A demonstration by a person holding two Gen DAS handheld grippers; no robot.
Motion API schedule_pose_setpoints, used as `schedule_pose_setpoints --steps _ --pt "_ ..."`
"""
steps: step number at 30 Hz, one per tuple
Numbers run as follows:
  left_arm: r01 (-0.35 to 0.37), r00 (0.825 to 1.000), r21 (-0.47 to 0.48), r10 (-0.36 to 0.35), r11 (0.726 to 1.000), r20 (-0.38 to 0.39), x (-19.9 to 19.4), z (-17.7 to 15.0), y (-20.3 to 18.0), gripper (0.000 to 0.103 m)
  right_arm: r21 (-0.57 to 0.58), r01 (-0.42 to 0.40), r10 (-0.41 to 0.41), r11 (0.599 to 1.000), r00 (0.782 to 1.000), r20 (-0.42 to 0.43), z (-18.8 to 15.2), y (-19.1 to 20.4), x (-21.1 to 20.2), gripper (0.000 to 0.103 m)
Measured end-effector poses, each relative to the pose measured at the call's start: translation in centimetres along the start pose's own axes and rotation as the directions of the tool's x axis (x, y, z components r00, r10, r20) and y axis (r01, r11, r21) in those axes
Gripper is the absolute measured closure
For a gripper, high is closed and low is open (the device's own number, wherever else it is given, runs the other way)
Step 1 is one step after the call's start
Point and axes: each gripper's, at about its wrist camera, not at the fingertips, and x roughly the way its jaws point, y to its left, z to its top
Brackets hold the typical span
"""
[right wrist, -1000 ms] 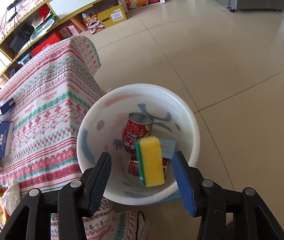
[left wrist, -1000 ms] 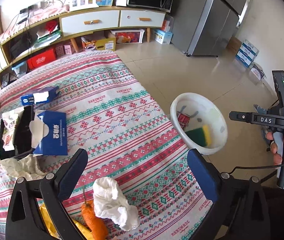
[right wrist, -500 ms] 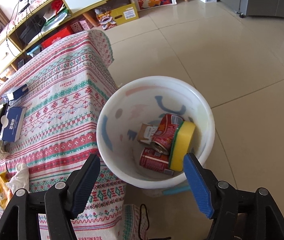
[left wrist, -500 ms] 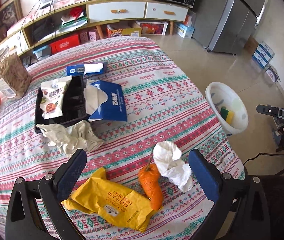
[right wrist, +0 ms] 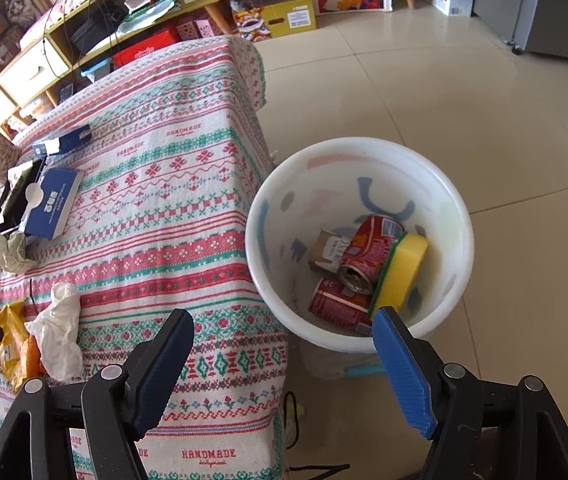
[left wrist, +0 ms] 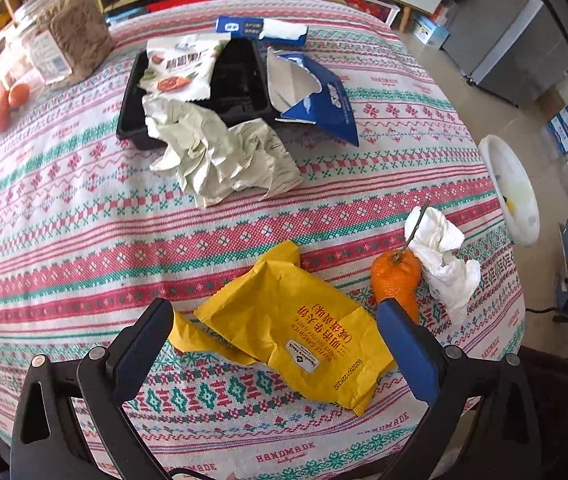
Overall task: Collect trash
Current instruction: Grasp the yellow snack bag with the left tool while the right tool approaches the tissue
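Observation:
My left gripper point(left wrist: 276, 350) is open and hangs over a yellow sandwich wrapper point(left wrist: 296, 332) lying on the patterned tablecloth point(left wrist: 84, 240). A carrot point(left wrist: 396, 280) and a crumpled white tissue point(left wrist: 440, 256) lie just right of it. Crumpled grey-green paper point(left wrist: 224, 152) lies further back. My right gripper point(right wrist: 284, 364) is open and empty above the floor beside the white bin point(right wrist: 456, 208). The bin holds two red cans point(right wrist: 368, 252), a yellow-green sponge point(right wrist: 402, 270) and a small carton point(right wrist: 326, 254). The bin also shows in the left wrist view point(left wrist: 508, 188).
A black tray point(left wrist: 240, 80) holds a snack bag point(left wrist: 180, 68); a blue tissue pack point(left wrist: 316, 96), a blue box point(left wrist: 260, 28), a jar point(left wrist: 64, 40) and oranges point(left wrist: 12, 100) lie around it. Shelves and a fridge point(left wrist: 524, 36) stand behind.
The left gripper swung left and dropped toward the table, bringing the yellow wrapper between its fingers. The right gripper pulled back from the bin; the sponge has fallen and rests inside it.

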Motion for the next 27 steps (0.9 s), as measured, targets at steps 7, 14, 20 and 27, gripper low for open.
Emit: schedule_pose_setpoints --steps 7,14,20,27 --pt "-0.036 0.999 -0.153 0.032 0.988 -0.032 1.6 0.2 0.6 0.001 -0.043 0.002 -0.003 0.999 1.0 -0.016 -0.3 1.6 0.8 0.025" --pt "-0.091 0.996 -0.17 0.088 0.981 -0.026 3.3 0.2 -0.1 0.011 -0.081 -0.006 0.003 0.997 1.0 -0.03 -0.6 3.0 1.4 0.025" --pt "-0.101 0.994 -0.121 0.105 0.987 0.031 3.3 0.8 -0.6 0.032 -0.098 -0.007 0.003 0.995 0.999 -0.039 -0.7 3.7 1.8 0.025" --pt "-0.046 0.996 -0.077 0.052 0.996 0.073 1.2 1.1 -0.5 0.044 -0.118 -0.077 0.07 0.99 0.995 -0.066 -0.8 5.8 2.4 0.025"
